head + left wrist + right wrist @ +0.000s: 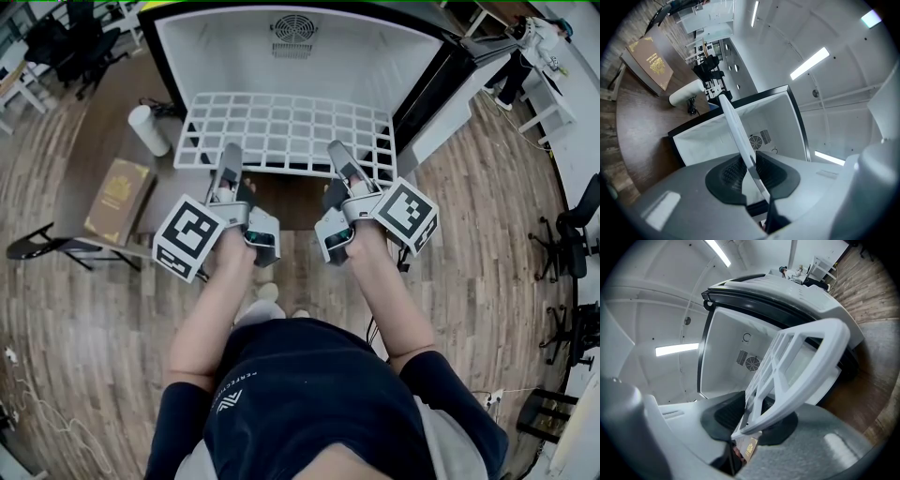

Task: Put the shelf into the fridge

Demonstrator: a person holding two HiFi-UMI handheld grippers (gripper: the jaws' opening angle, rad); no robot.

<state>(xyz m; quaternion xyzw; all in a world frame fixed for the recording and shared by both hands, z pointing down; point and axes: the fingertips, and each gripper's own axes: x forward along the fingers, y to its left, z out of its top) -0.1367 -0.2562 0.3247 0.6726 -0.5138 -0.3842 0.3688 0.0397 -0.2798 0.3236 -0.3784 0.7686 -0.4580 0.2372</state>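
The left tongs (231, 161) and right tongs (339, 159) each clamp the near edge of the white grid shelf (291, 131), which sits at the mouth of the open fridge (234, 56), upper centre. Push both sides evenly, keeping it level, so neither corner jams against a wall.

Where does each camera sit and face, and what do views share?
Head view: on the person's head, facing down at shelf and fridge; forearms, left gripper, right gripper show.
Left gripper view: on the left gripper, facing the fridge; its fingers grip the shelf.
Right gripper view: on the right gripper, likewise.
All share shelf, fridge.
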